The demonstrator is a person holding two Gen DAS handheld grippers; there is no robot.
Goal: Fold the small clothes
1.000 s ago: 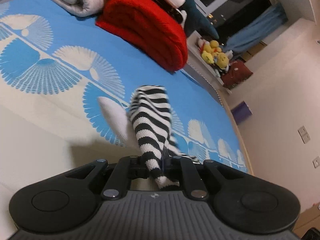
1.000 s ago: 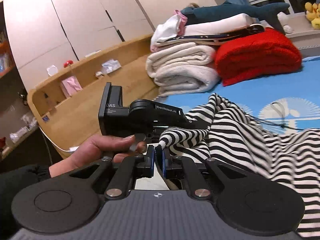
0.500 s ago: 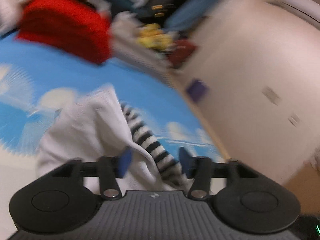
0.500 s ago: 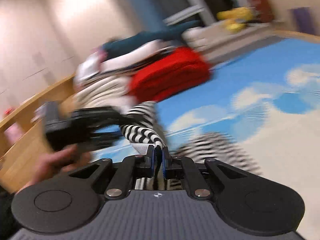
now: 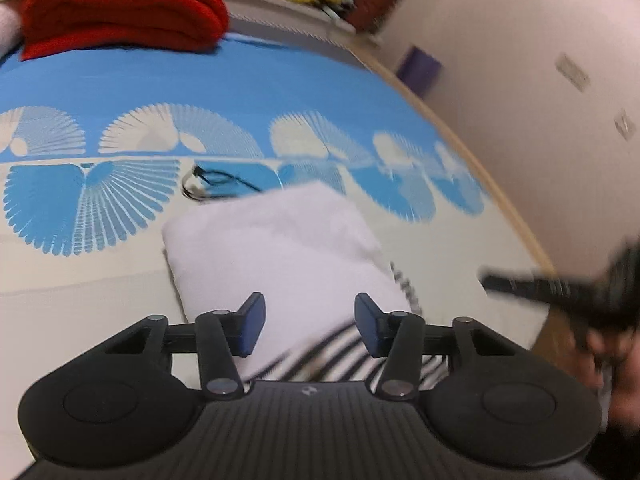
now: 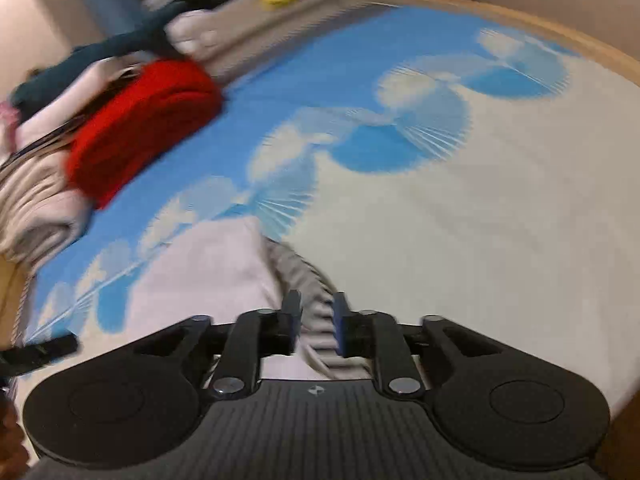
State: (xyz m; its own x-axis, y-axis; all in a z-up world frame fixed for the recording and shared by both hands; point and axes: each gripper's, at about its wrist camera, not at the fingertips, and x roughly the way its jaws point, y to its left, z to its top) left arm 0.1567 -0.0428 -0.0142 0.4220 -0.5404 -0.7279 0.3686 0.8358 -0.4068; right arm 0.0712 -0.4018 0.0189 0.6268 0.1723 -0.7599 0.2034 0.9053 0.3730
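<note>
1. Left wrist view: my left gripper (image 5: 305, 327) is wide open now and holds nothing. A second ago it was pinched on the hanging black-and-white striped small garment (image 5: 280, 264); I've let that edge go, so this fold is laid down. The garment lies on the blue-and-white fan-patterned bedspread (image 5: 240, 92) with its plain white side up and a band of stripes showing at the near edge, right under and between my open fingers. A thin black cord (image 5: 216, 184) sits just beyond its far edge, and the folded red knitted blanket (image 5: 120, 4) is well apart at the head of the bed. My right gripper shows as a dark blur at the right edge.

2. Right wrist view: my right gripper (image 6: 317, 326) has parted a little; half a second ago it was clamped on the striped fabric. The striped edge sits between the fingers, but with the blur I can't tell whether it's gripped. The garment spreads ahead and to the left, flat on the bed. My judgement: one fold done, the next needs a fresh hold.
</note>
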